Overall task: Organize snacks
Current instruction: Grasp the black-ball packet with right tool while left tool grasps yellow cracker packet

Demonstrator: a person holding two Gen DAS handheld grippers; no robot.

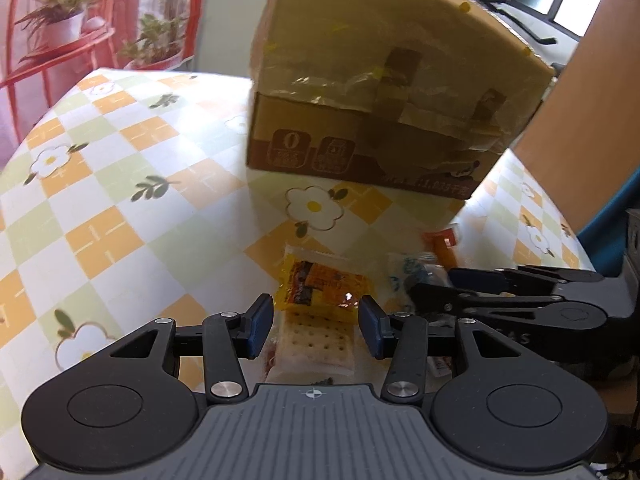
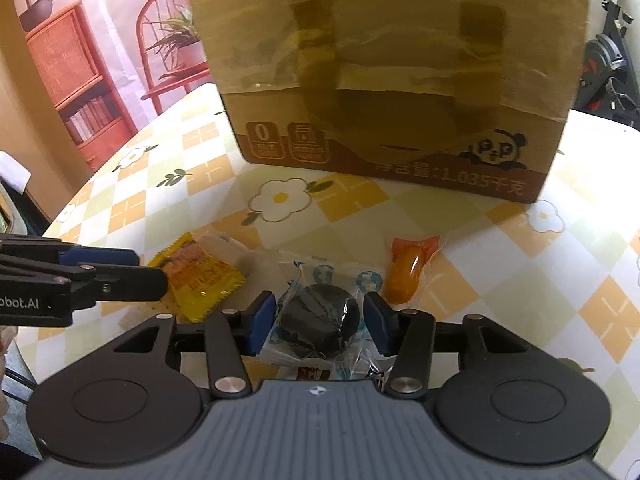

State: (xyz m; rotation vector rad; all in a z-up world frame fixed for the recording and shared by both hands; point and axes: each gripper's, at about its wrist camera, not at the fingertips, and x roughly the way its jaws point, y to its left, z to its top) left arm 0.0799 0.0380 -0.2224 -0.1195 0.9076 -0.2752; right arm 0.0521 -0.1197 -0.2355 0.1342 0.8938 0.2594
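The left gripper (image 1: 316,320) tilts steeply down over the table, its blue rubber pads partly open on either side of a clear-wrapped square cracker (image 1: 316,346) with dotted holes; the pads stand just clear of the wrapper, gripping nothing. At twelve o'clock from the pads, touching the cracker pack, lies a crinkled yellow foil packet (image 1: 324,286) with orange and black print.

The right gripper (image 2: 320,320) points down at the same slant, its pads about half open around a round, dark chocolate sandwich biscuit (image 2: 320,322) in a clear plastic wrapper with blue print. Whether the pads actually press the wrapper I cannot tell. At two o'clock, near it, lies an orange, oval sweet (image 2: 408,272) in glossy film.

The snacks lie on a smooth tablecloth (image 2: 520,264) of orange, green and white checks with white flowers. At twelve o'clock stands a tall corrugated cardboard box (image 2: 384,80), taped with shiny film and printed with a panda.
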